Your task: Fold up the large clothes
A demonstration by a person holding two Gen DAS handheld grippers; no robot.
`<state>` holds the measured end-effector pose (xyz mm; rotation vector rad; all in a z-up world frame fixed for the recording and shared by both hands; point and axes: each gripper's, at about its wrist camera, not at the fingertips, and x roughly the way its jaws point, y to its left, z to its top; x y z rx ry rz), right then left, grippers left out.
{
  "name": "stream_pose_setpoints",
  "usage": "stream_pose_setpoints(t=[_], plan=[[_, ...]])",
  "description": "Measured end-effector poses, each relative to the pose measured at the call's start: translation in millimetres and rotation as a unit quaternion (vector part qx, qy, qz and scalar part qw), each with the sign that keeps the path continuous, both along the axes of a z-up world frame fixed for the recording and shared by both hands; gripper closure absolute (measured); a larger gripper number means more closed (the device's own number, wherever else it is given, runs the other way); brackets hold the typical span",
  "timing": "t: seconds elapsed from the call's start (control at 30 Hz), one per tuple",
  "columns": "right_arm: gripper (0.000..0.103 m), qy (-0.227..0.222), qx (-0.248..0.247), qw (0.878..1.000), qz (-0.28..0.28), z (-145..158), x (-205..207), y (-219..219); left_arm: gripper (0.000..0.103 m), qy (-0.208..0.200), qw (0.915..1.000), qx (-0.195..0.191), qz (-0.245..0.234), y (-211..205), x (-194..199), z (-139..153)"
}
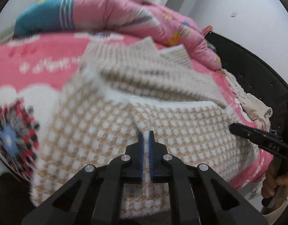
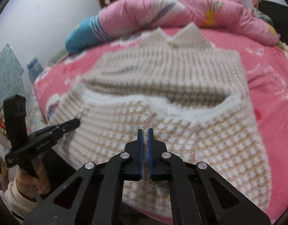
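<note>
A large beige-and-white checked knit sweater (image 1: pixel 136 86) lies on a pink bed, its near part lifted and folded toward the far part; it also shows in the right wrist view (image 2: pixel 162 78). My left gripper (image 1: pixel 146 134) is shut on the sweater's near edge, with white knit pinched between the blue pads. My right gripper (image 2: pixel 145 131) is shut on the same near edge further right. The right gripper's tip shows in the left wrist view (image 1: pixel 235 127) at the sweater's right side. The left gripper shows in the right wrist view (image 2: pixel 72 122) at the sweater's left side.
A rolled pink quilt (image 2: pixel 181 9) and a teal pillow (image 2: pixel 84 33) lie along the far side of the pink bed sheet (image 2: pixel 271 78). A crumpled beige cloth (image 1: pixel 254 103) hangs at the bed's right edge. White walls stand behind.
</note>
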<state>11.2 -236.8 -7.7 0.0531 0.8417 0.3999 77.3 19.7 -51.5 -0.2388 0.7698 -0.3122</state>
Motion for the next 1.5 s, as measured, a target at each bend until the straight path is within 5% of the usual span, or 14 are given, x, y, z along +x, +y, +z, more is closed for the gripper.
stream_pose_setpoints(t=[0.17,0.3,0.37,0.53,0.6,0.7,0.83,0.9,1.07,1.13,1.27,1.37,1.5], plan=[[0.100,-0.033,-0.010,0.999,-0.021,9,7,3,0.098,-0.041,0.9990,0.017,-0.001,-5,16,20],[0.096,0.024,-0.022,0.999,-0.034,-48,43,5,0.091,0.014,0.9987,0.048,-0.002,-10,45,-22],[0.093,0.029,-0.010,0.999,-0.035,-62,48,1,0.091,0.023,0.9993,0.027,-0.009,-2,47,-35],[0.087,0.035,-0.002,0.999,-0.021,-52,49,-6,0.084,0.004,0.9996,-0.021,-0.017,22,41,-11],[0.072,0.021,0.009,0.999,-0.027,-36,44,-16,0.075,0.007,0.9998,-0.017,0.006,34,47,-11],[0.046,-0.036,-0.031,0.997,-0.066,-11,30,-32,0.075,0.041,0.9990,-0.013,0.011,42,59,-24],[0.046,0.011,-0.103,0.986,-0.130,-43,44,-64,0.075,0.025,0.9994,0.011,0.020,37,54,-27],[0.048,0.037,-0.080,0.987,-0.133,-62,47,-82,0.075,0.022,0.9995,0.004,0.023,39,53,-29],[0.048,0.016,-0.029,0.989,-0.144,-22,47,-85,0.075,0.025,0.9994,-0.009,0.021,38,59,-28],[0.048,-0.003,-0.056,0.985,-0.161,-17,56,-85,0.075,0.019,0.9995,-0.012,0.022,40,57,-30],[0.058,0.036,-0.104,0.977,-0.185,-54,86,-95,0.075,0.019,0.9994,-0.020,0.020,42,57,-31],[0.058,0.091,0.015,0.975,-0.201,-71,95,-132,0.075,0.019,0.9993,-0.027,0.014,43,58,-30],[0.058,0.045,0.011,0.973,-0.225,-24,70,-127,0.075,0.023,0.9991,-0.036,0.011,46,59,-30]])
